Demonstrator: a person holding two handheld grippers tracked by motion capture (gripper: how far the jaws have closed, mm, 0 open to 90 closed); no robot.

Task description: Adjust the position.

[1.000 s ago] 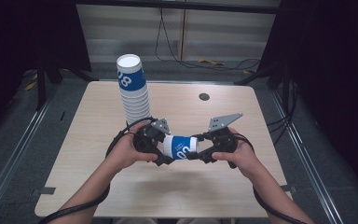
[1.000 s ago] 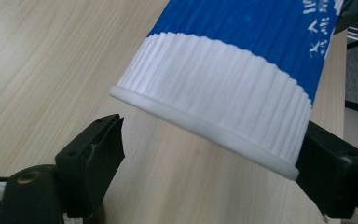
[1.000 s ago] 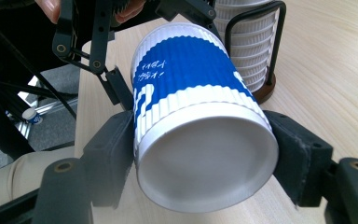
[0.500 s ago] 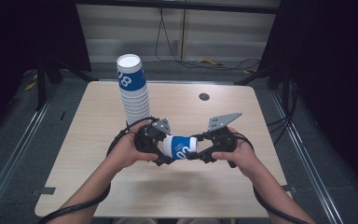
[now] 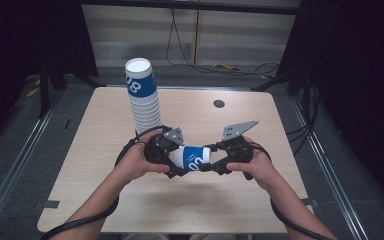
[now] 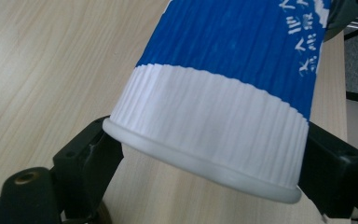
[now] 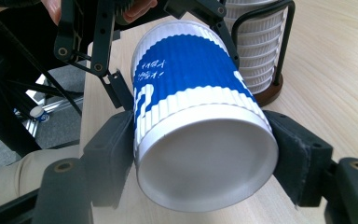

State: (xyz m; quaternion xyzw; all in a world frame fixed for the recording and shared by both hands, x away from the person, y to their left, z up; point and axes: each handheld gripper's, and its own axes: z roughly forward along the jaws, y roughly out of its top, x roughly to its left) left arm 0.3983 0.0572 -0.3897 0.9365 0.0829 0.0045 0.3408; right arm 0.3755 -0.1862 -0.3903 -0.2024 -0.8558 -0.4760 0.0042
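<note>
A blue-and-white ribbed paper cup (image 5: 195, 158) is held on its side above the near middle of the wooden table (image 5: 260, 120), between the two hand-held grippers. The left gripper (image 5: 172, 162) is seen in the high view at the cup's left end, and the right gripper (image 5: 215, 162) at its right end; each is carried in one of the person's hands, whose forearms enter from the bottom edge. In the left gripper view the cup (image 6: 223, 88) is seen with its rolled rim toward the camera, and the two black jaws lie against the white band just behind that rim, one on each side, so the cup is clamped there. Over the last half second these jaws have closed a little further, with the cup between them. In the right gripper view the cup's (image 7: 196, 121) closed white base faces the camera, and the padded jaws press on the white band at that end from both sides, so this end is gripped as well. Beyond the cup in the same view the left gripper's linkage can be made out. A tall stack of matching cups (image 5: 142, 95) stands upright in a wire holder with a round dark base on the far left part of the table, just behind the left hand (image 5: 135, 162). A small dark round fitting (image 5: 219, 103) is set into the tabletop near the far edge.
</note>
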